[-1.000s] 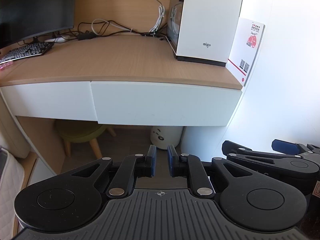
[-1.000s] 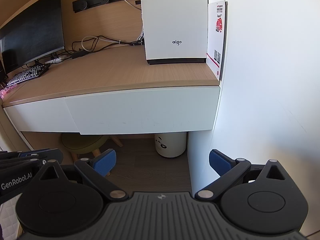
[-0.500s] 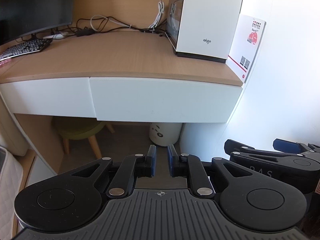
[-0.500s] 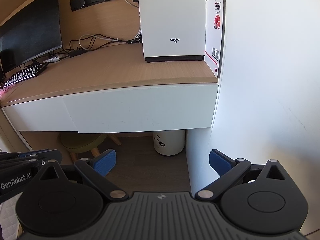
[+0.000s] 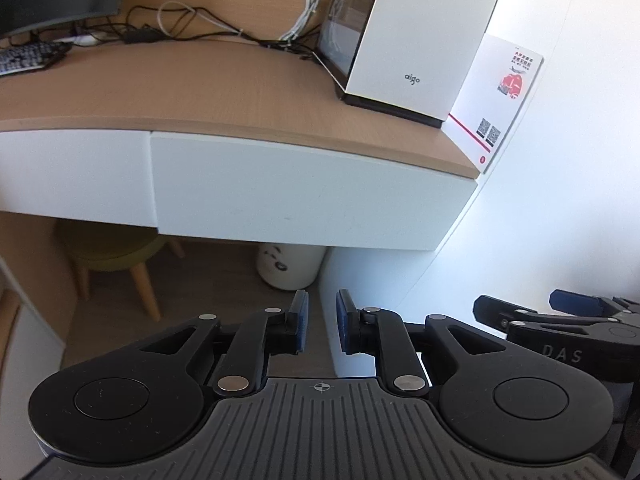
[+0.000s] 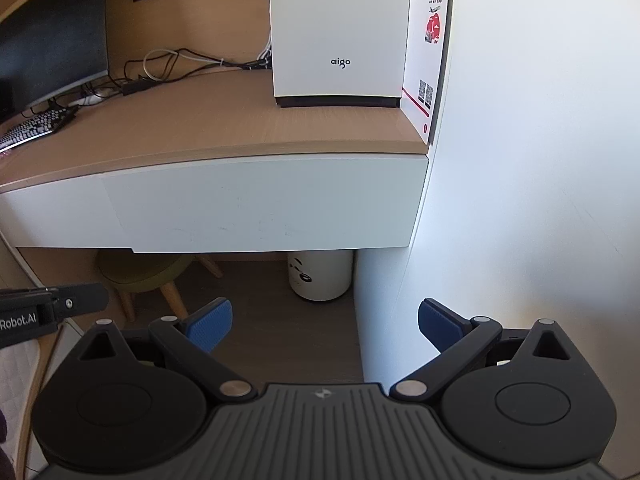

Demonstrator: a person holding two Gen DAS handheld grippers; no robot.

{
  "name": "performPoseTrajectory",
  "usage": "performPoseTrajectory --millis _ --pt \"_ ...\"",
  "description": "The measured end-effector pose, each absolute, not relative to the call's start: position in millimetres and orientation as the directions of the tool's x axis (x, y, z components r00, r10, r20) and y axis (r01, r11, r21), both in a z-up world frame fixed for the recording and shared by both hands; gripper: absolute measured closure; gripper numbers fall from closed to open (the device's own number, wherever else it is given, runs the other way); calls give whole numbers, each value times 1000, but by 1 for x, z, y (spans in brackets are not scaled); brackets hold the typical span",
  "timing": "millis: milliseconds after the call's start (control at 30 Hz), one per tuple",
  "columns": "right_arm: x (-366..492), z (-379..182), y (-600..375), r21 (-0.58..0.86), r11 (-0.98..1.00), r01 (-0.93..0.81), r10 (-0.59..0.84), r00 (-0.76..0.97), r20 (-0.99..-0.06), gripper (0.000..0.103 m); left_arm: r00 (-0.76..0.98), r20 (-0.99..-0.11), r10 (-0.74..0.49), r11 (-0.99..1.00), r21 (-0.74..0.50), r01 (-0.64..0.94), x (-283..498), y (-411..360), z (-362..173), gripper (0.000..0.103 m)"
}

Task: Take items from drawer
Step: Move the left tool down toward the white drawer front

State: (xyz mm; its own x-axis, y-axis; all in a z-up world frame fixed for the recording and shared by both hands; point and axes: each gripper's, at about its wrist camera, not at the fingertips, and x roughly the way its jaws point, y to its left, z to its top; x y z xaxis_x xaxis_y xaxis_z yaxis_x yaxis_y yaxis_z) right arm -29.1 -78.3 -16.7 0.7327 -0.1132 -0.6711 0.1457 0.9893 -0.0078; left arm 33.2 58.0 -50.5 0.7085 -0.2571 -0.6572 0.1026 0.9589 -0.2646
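Note:
The wide white drawer (image 5: 300, 196) (image 6: 264, 204) under the wooden desktop is closed, and nothing inside it shows. A narrower white drawer front (image 5: 72, 176) sits to its left. My left gripper (image 5: 322, 320) hangs in front of and below the drawer, its blue pads nearly together with nothing between them. My right gripper (image 6: 324, 326) is level with it, open wide and empty, pointing at the drawer's right half. In the left wrist view the right gripper (image 5: 560, 312) shows at the right edge.
A white aigo computer case (image 6: 340, 36) and a leaning white and red card (image 6: 430, 60) stand on the desk (image 6: 180, 128). Cables, a keyboard (image 6: 32, 128) and a monitor lie to the left. Under the desk are a green stool (image 6: 140, 268) and a white bin (image 6: 320, 276). A white wall closes the right side.
Both grippers have moved closer to the desk, so the drawer front looks larger. The left wrist view has tilted a little. Neither gripper's jaw opening has changed.

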Motion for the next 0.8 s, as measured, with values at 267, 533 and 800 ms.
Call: performPoseTrajectory --millis 267,533,800 --pt "12 -20 -72 -23 979 204 -163 702 -693 3 703 -664 -254 950 -308 52 90 116 -61 86" --pt "53 -24 -61 -33 980 196 -163 699 -696 3 718 -652 -244 941 -339 12 127 139 -61 86" --pt "106 -39 -62 -14 995 102 -86 741 -666 3 784 -615 -83 942 -305 -139 168 180 -58 85"
